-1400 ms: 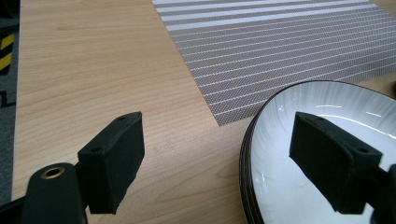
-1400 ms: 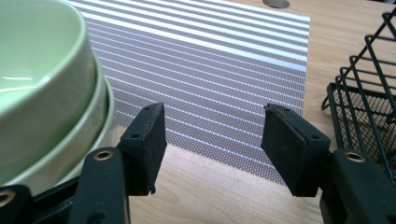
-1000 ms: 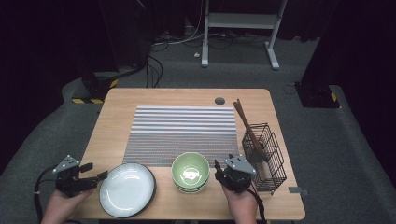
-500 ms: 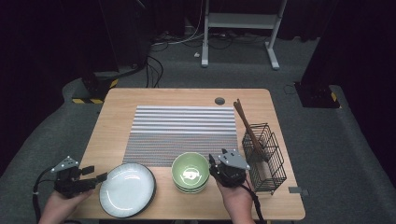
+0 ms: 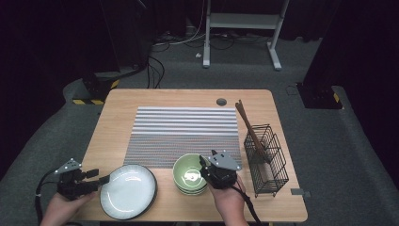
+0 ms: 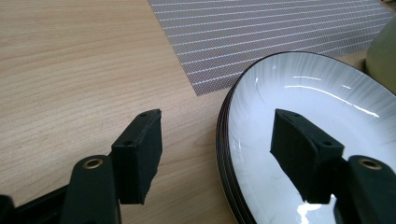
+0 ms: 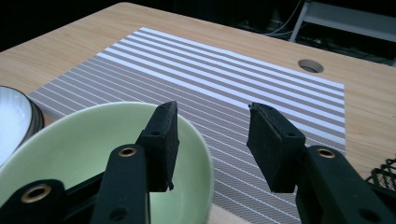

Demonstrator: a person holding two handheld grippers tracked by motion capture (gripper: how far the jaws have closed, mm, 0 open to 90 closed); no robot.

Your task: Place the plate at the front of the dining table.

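**Grippers placed astride the rims of a plate and a bowl**

The white plate (image 5: 128, 190), dark-rimmed, is seen near the front edge of the wooden table (image 5: 117, 110), left of centre; just to its right, a stack of green bowls (image 5: 190, 174) is set at the front edge of a striped placemat (image 5: 183, 129). In the left gripper view, the plate's left rim (image 6: 224, 140) is shown passing between the two black jaws, one jaw over the table and the other over the plate's white face; the left gripper (image 6: 217, 140) has just been closing, but a clear gap is left on either side, so nothing is gripped. In the right gripper view, the top bowl's rim (image 7: 205, 154) is likewise straddled by the right gripper (image 7: 212, 140), one jaw inside the bowl (image 7: 84, 149) and one outside over the placemat (image 7: 233, 88); these jaws have also just been closing, with the pads not yet pressed on the rim. At the table's right edge a black wire basket (image 5: 270, 162) holding brown chopsticks (image 5: 249, 127) is seen.
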